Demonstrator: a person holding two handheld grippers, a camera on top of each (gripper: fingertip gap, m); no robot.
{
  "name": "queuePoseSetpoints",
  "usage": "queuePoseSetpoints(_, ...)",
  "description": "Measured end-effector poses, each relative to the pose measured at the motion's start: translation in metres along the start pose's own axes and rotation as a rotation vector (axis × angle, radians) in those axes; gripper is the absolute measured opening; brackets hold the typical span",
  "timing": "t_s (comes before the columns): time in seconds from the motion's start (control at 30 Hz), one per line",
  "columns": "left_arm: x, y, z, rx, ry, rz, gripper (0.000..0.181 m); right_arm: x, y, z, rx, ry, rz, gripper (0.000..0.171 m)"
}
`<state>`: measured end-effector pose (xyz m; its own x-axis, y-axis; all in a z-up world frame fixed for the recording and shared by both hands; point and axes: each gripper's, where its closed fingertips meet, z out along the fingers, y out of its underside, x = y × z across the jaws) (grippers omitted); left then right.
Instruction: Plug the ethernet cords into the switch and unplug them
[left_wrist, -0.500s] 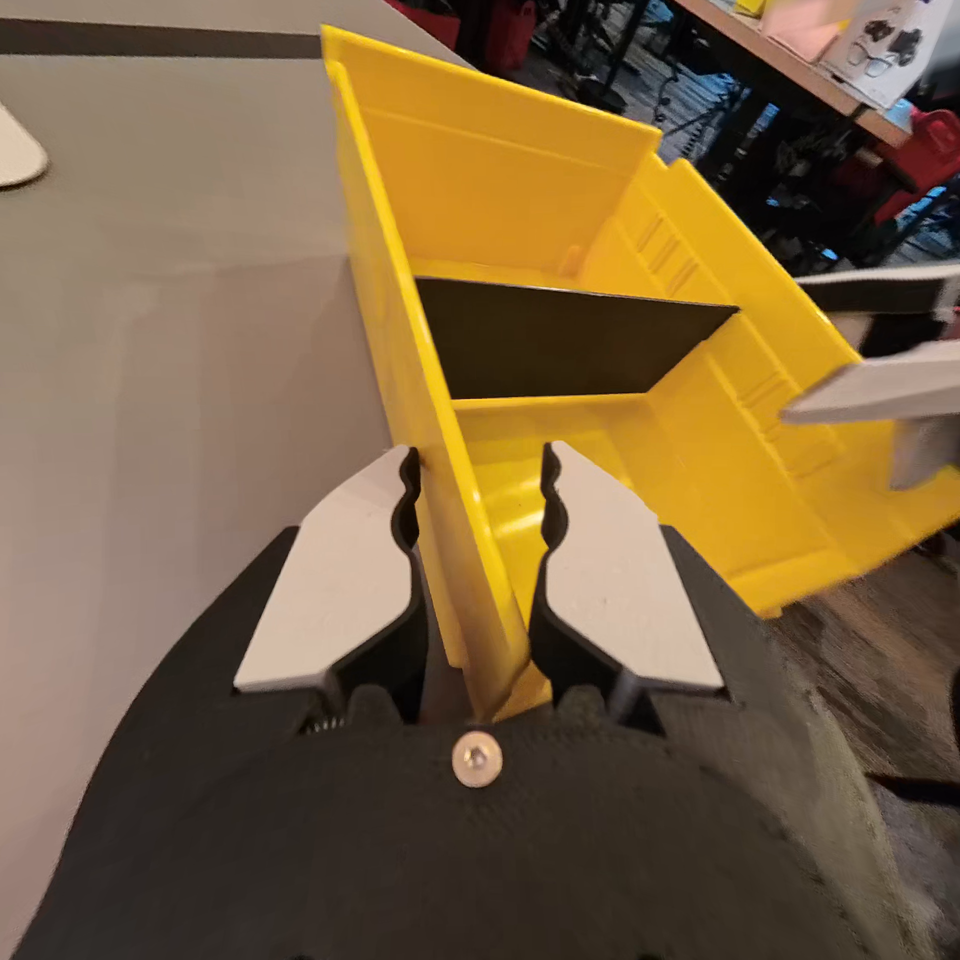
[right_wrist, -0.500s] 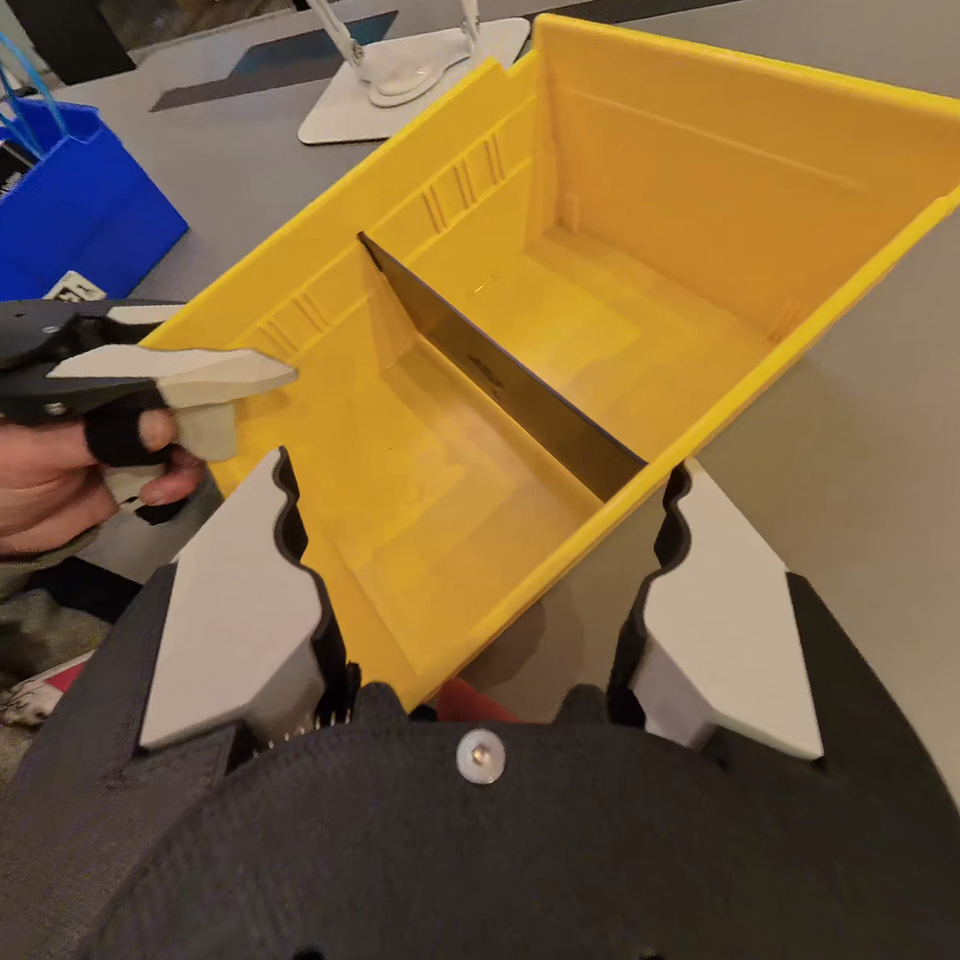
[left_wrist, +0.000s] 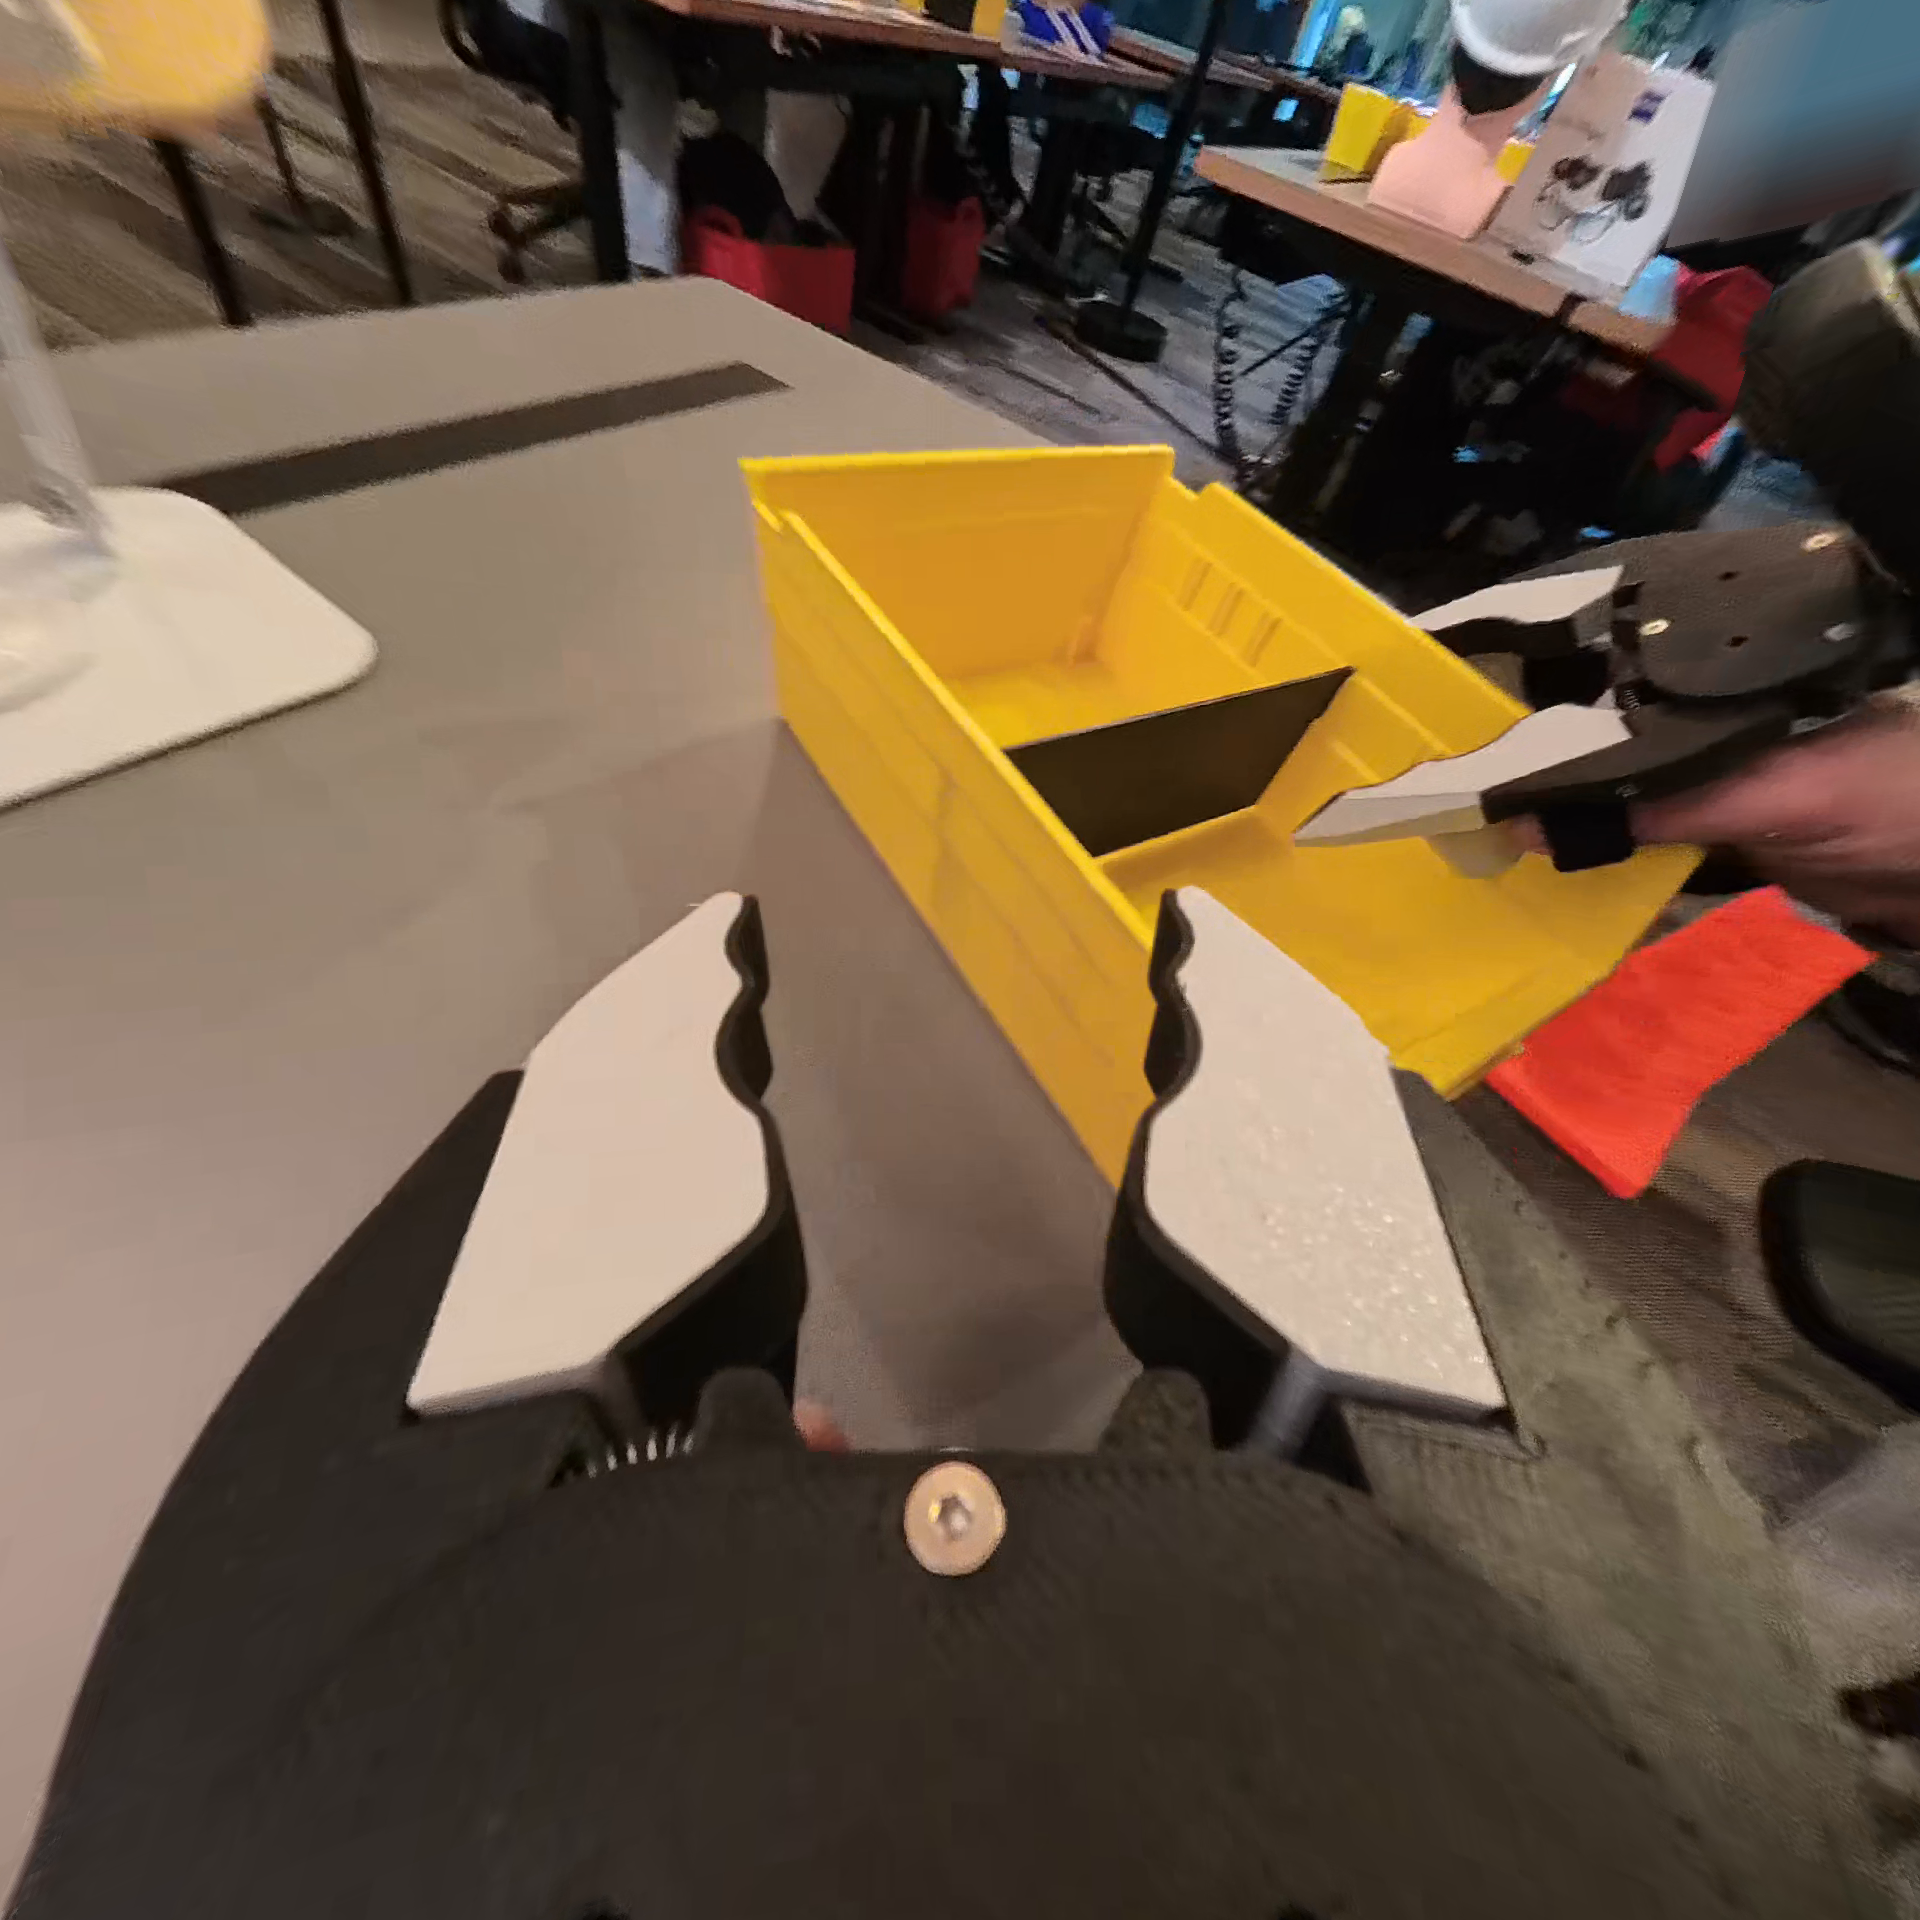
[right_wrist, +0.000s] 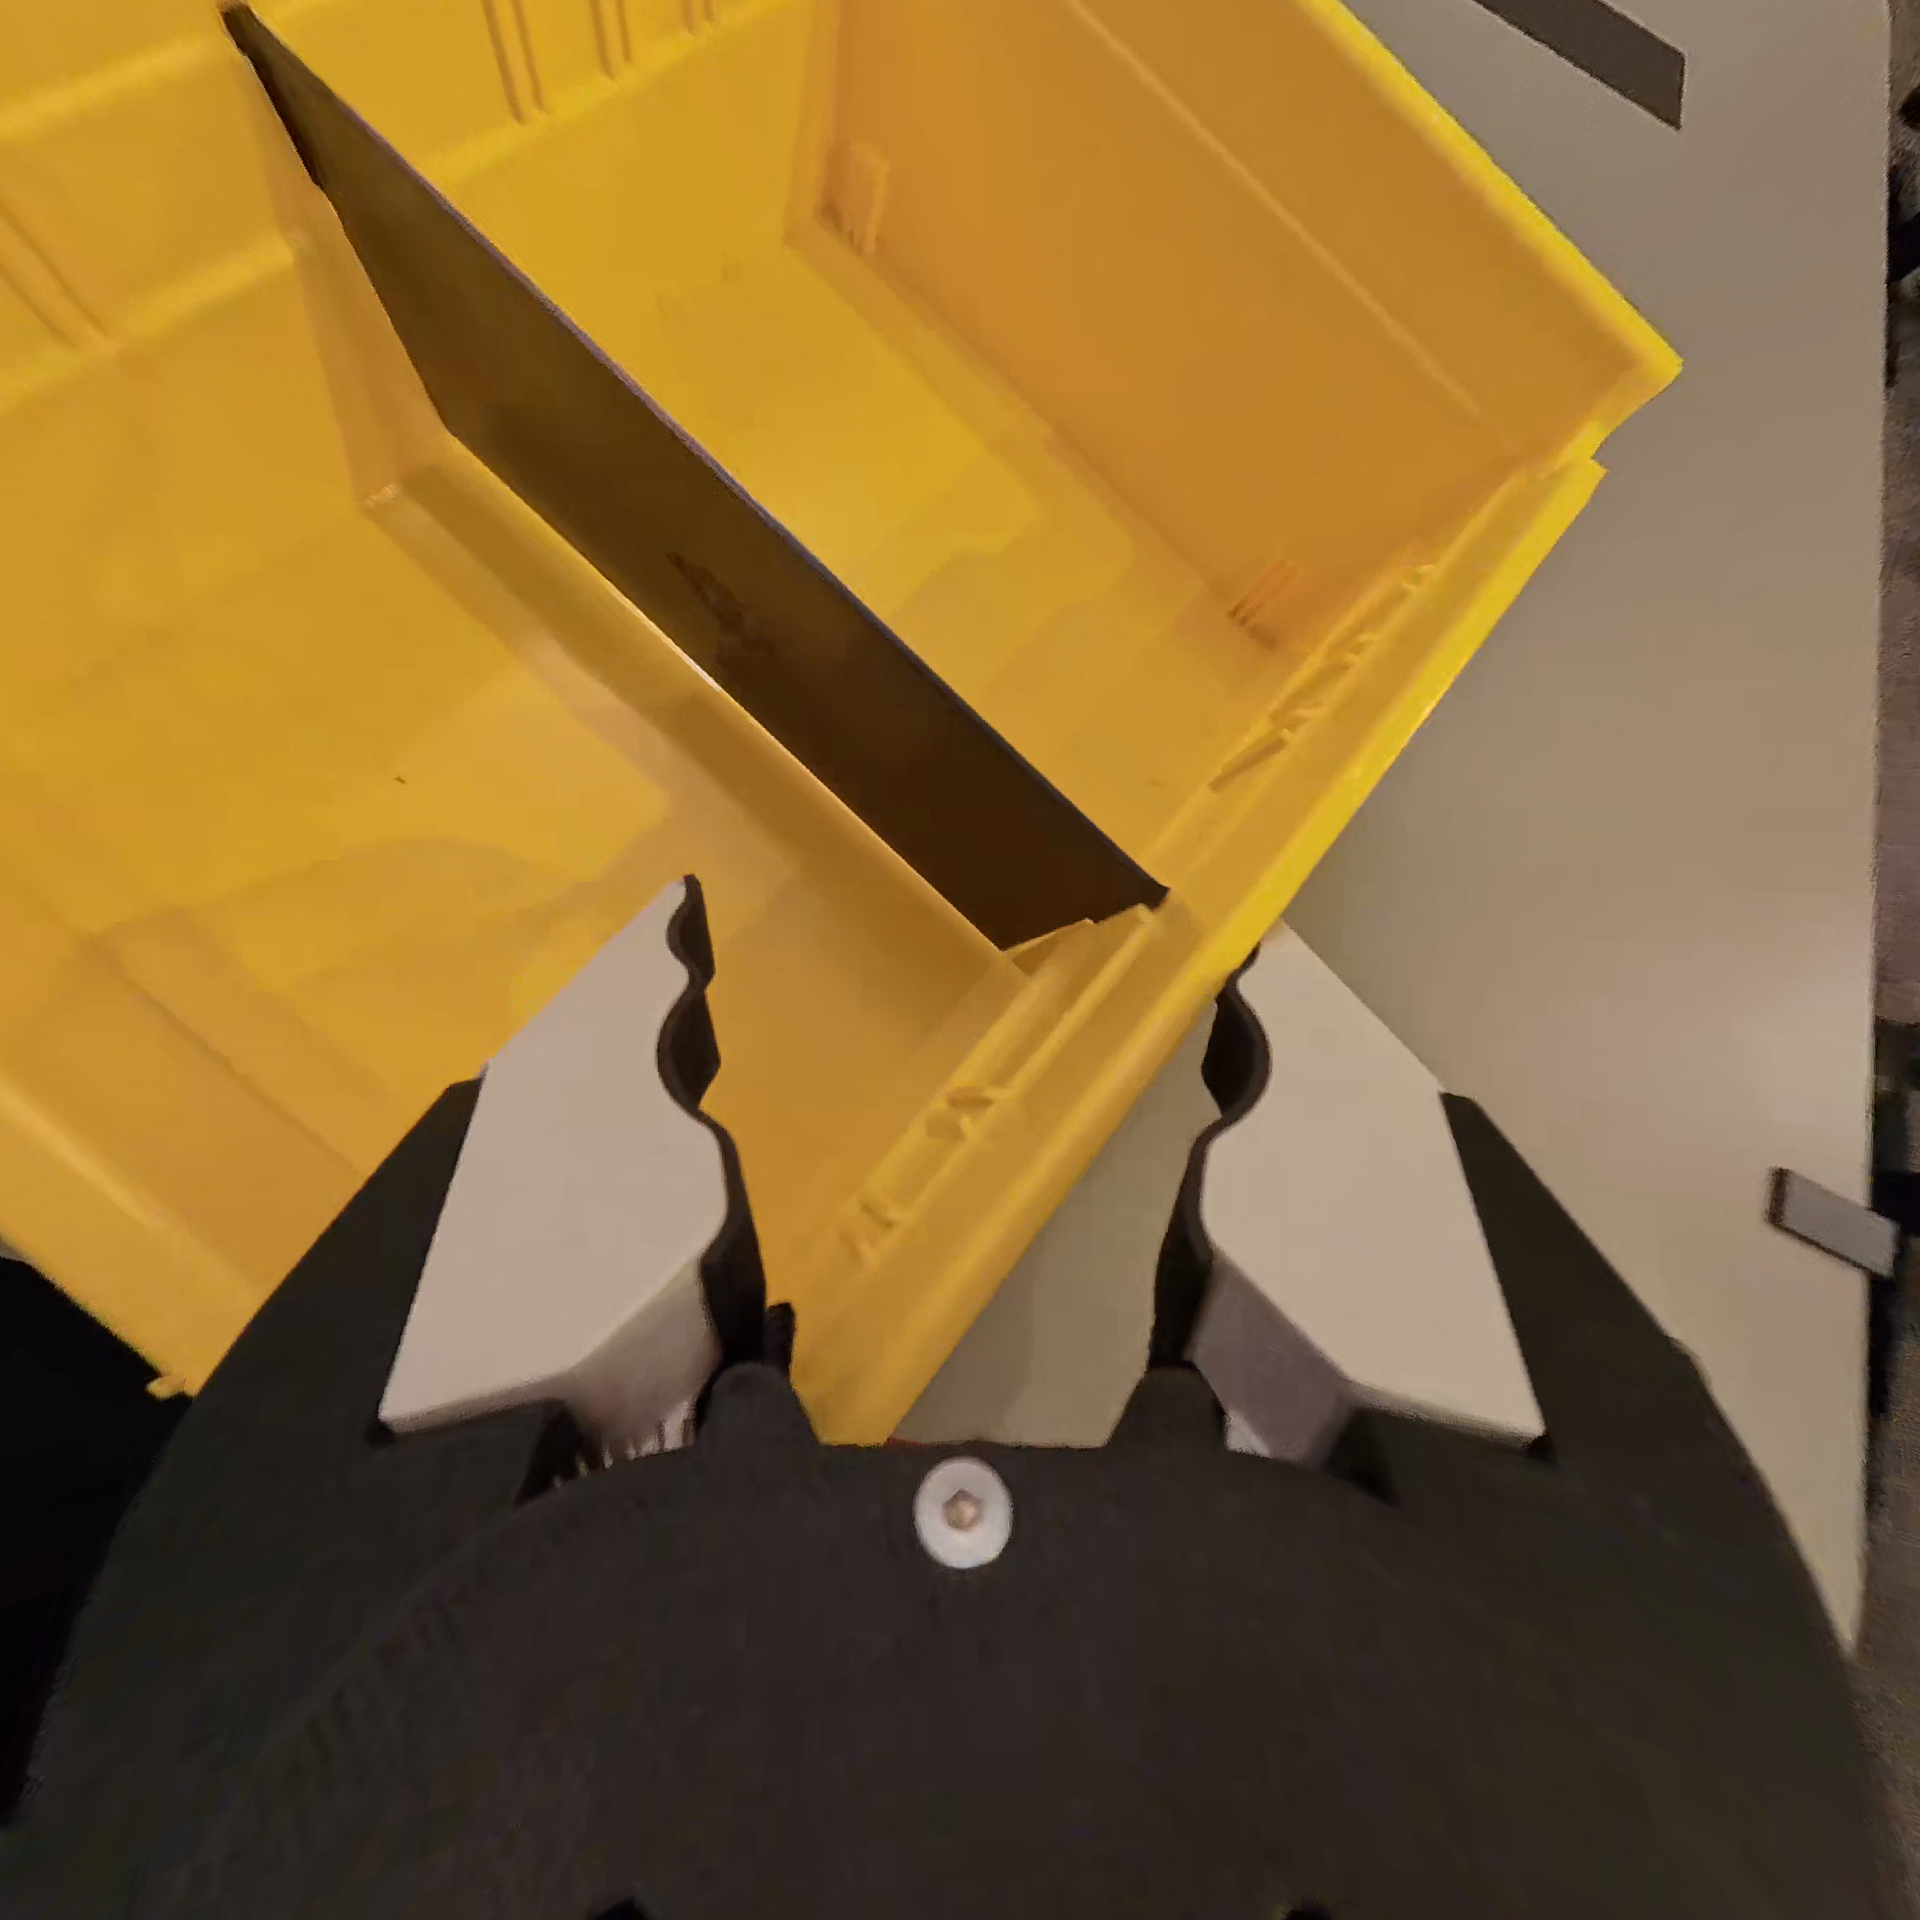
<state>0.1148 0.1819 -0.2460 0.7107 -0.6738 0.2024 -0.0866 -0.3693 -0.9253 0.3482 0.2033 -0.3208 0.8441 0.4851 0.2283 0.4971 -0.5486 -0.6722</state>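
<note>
The left gripper is hovering over the grey table with its jaws spread wide and nothing between them but bare tabletop. Just ahead and to the right of its fingertips, the yellow bin is sitting at the table's edge, its near long wall running past the right-hand finger without a visible touch. A black divider is standing across the bin, splitting it into a far compartment and a near one, and both are showing only yellow floor. Beyond the bin's right wall, the right gripper is reaching in from the side, held in a person's hand, with its jaws apart. In its own view, the right gripper is straddling the bin's side wall: the wall is passing between the two fingers with a gap showing on each side, so the jaws are standing open around it rather than pinching it. The divider is running diagonally away just ahead of the fingertips. No ethernet cords or switch are showing in either view. An orange mat is lying beyond the bin's near right corner, and a white stand base is resting on the table far to the left.
</note>
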Motion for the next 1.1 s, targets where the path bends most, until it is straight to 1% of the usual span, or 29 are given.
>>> queuePoseSetpoints(0.07, -0.017, -0.008, -0.022, 0.002, -0.081, 0.077, 0.074, 0.002, 0.002, 0.002, -0.024, 0.024, -0.033, 0.096)
queuePoseSetpoints(0.13, -0.038, -0.020, -0.052, 0.014, -0.183, 0.141, 0.078, 0.005, 0.004, 0.004, -0.043, 0.046, -0.068, 0.097)
queuePoseSetpoints(0.27, -0.092, -0.044, -0.130, 0.077, -0.409, 0.159, 0.078, 0.005, 0.006, 0.005, -0.049, 0.026, -0.051, 0.097)
queuePoseSetpoints(0.33, -0.121, -0.050, -0.173, 0.079, -0.538, 0.181, 0.078, 0.006, 0.007, 0.005, -0.052, 0.028, -0.056, 0.097)
queuePoseSetpoints(0.4, -0.150, -0.051, -0.217, 0.055, -0.679, 0.217, 0.079, 0.006, 0.007, 0.006, -0.053, 0.027, -0.056, 0.098)
queuePoseSetpoints(0.53, -0.198, -0.042, -0.293, 0.001, -0.904, 0.242, 0.080, 0.007, 0.007, 0.006, -0.053, 0.029, -0.061, 0.099)
queuePoseSetpoints(0.67, -0.232, -0.024, -0.346, -0.048, -1.038, 0.223, 0.081, 0.011, 0.008, 0.007, -0.064, 0.043, -0.067, 0.096)
queuePoseSetpoints(0.73, -0.248, -0.011, -0.364, -0.072, -1.073, 0.192, 0.081, 0.014, 0.009, 0.007, -0.067, 0.049, -0.069, 0.096)
queuePoseSetpoints(0.87, -0.277, 0.030, -0.382, -0.192, -1.092, 0.148, 0.081, 0.022, 0.011, 0.008, -0.070, 0.046, -0.077, 0.094)
queuePoseSetpoints(0.9, -0.283, 0.042, -0.383, -0.227, -1.076, 0.126, 0.082, 0.025, 0.012, 0.008, -0.074, 0.042, -0.080, 0.094)
queuePoseSetpoints(0.97, -0.291, 0.059, -0.379, -0.247, -1.040, 0.079, 0.084, 0.031, 0.014, 0.009, -0.083, 0.045, -0.093, 0.094)
queuePoseSetpoints(1.1, -0.299, 0.076, -0.365, -0.291, -0.977, 0.057, 0.086, 0.043, 0.018, 0.009, -0.094, 0.049, -0.094, 0.090)
